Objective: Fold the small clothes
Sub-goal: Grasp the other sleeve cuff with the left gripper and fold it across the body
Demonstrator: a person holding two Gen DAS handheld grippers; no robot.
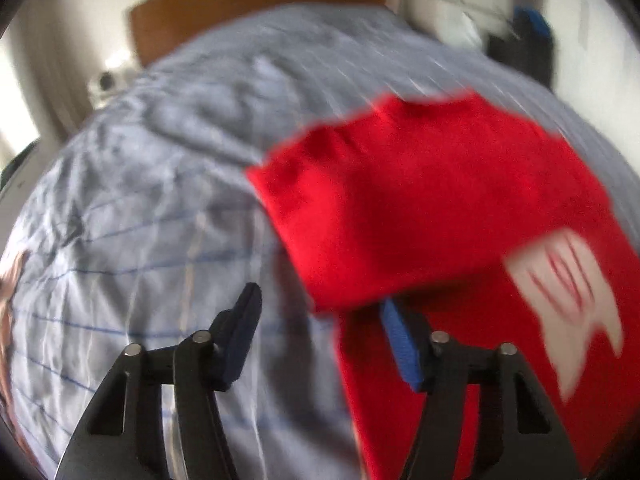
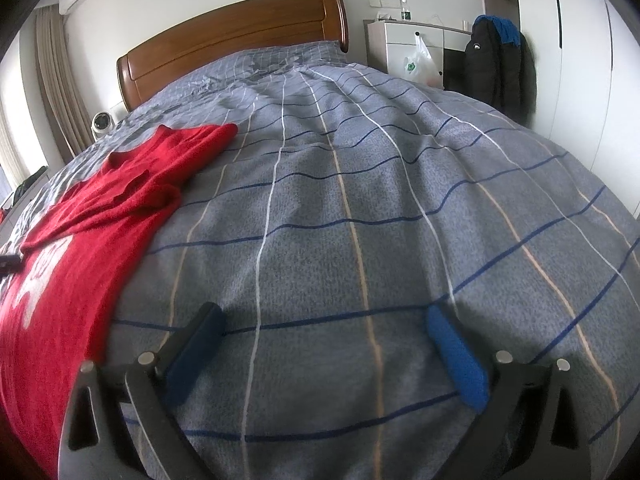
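Observation:
A red sweater (image 1: pixel 432 208) with a white print lies on the grey checked bedcover (image 1: pixel 160 208), one sleeve folded across its body. My left gripper (image 1: pixel 320 312) is open just above the bed; its right finger sits at the edge of the folded sleeve, with nothing held. The left wrist view is blurred by motion. In the right wrist view the sweater (image 2: pixel 92 220) lies at the left. My right gripper (image 2: pixel 324 328) is open and empty over bare bedcover (image 2: pixel 360 200), to the right of the sweater.
A wooden headboard (image 2: pixel 236 36) stands at the far end of the bed. A white cabinet (image 2: pixel 404 40) with a plastic bag and a dark jacket (image 2: pixel 496 64) are at the back right. A small white camera (image 2: pixel 102 124) sits at the left.

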